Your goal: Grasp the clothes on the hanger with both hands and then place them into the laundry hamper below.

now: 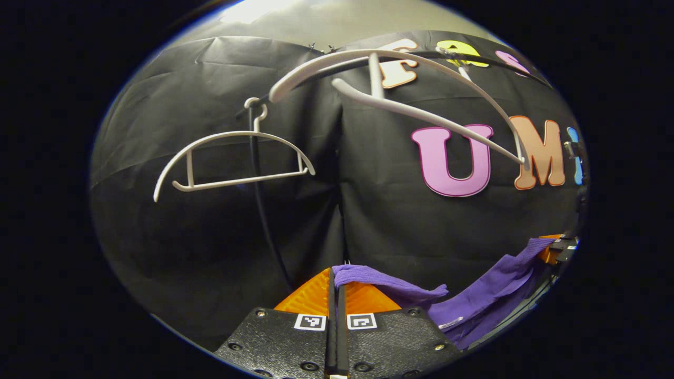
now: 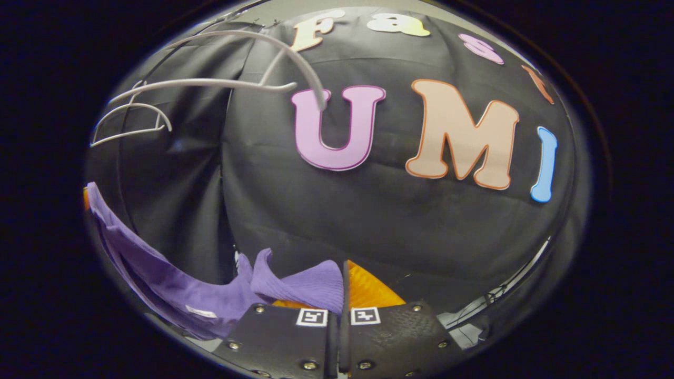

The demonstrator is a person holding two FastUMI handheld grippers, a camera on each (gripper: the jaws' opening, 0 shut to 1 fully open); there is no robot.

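A purple garment (image 1: pixel 474 305) hangs stretched between my two grippers, off the hangers. My left gripper (image 1: pixel 336 287) is shut on one end of it, the cloth spilling to the right of its fingers. In the left gripper view the other gripper (image 1: pixel 561 250) holds the far end at the right edge. My right gripper (image 2: pixel 343 276) is shut on the other end, and the purple garment (image 2: pixel 174 289) sags away to the left. Two bare white hangers (image 1: pixel 234 160) (image 1: pixel 400 100) hang above on a black rail (image 1: pixel 474 55); they also show in the right gripper view, the nearer hanger (image 2: pixel 226 79) and the farther hanger (image 2: pixel 131 123).
The black cloth wall (image 1: pixel 221 226) stands close behind the hangers. A thin black pole (image 1: pixel 260 210) runs down from the rail under the left hanger. A strip of pale floor or frame (image 2: pixel 489 305) shows at the lower right.
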